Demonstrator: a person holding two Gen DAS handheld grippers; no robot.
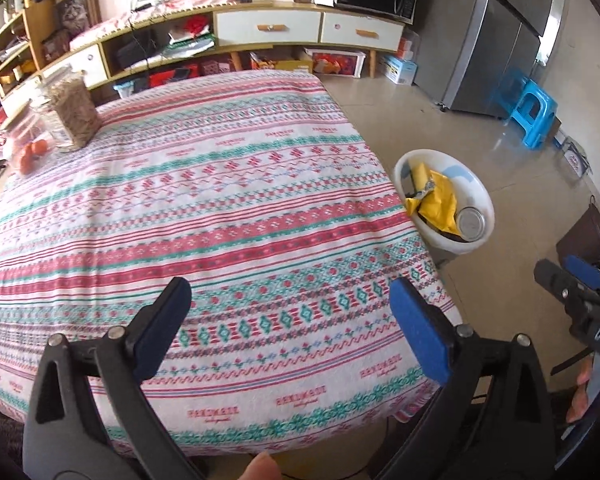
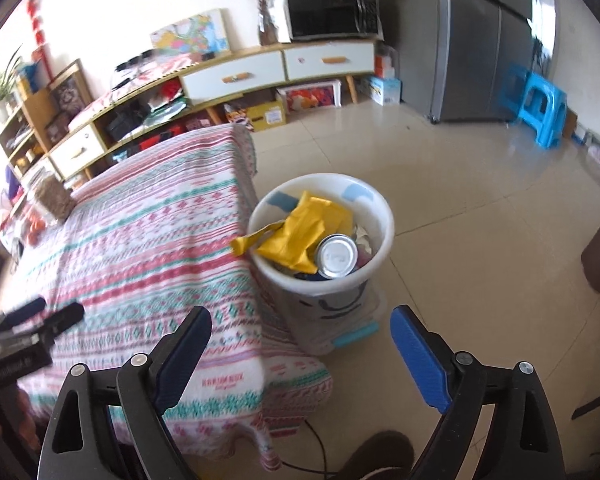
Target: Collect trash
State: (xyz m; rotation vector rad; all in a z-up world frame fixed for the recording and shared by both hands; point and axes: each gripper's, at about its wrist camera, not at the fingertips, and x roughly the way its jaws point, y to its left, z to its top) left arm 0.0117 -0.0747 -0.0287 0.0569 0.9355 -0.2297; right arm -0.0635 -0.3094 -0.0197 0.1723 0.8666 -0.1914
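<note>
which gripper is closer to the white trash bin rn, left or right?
Right. The right gripper hangs open just short of the white trash bin, beside the table corner. The left gripper, also open, is over the tablecloth, farther from it.

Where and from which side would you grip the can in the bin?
Grip the can across its round sides just below the flat silver end, coming from above. It stands end-up in the bin, with the yellow bag crowding its left side, so only the top is free.

The white plastic trash bin (image 1: 482, 200) is partly hidden behind the patterned cloth-covered desk (image 1: 220, 220); the left gripper (image 2: 40, 316) is blurred.
</note>
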